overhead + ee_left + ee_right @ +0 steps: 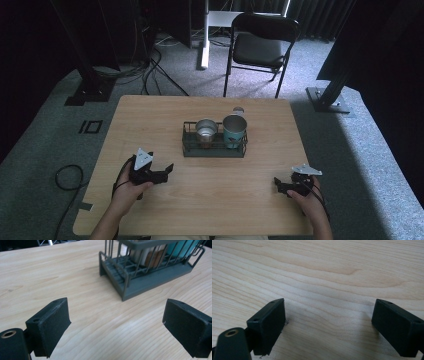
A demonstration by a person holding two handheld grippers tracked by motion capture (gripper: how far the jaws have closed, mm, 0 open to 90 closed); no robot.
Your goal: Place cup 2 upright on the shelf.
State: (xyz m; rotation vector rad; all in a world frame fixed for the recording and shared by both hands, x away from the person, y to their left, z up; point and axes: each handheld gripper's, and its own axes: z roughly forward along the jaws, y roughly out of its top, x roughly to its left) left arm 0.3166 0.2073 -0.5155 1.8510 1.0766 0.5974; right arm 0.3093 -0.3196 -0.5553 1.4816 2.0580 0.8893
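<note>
Left gripper (167, 168), at seven o'clock, has jaws spread wide, aimed toward two o'clock. Right gripper (276, 184), at five o'clock, gapes too, aimed toward nine o'clock.

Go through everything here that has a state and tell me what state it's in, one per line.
Left claw: open, holding nothing, low over the table, aimed toward the rack.
Right claw: open, holding nothing, low over bare wood.
Wire rack: upright on the table, holding two cups.
Steel cup: upright in the rack, mouth up.
Teal cup: upright in the rack beside the steel cup.
Folding chair: unfolded, unoccupied, beyond the table.
</note>
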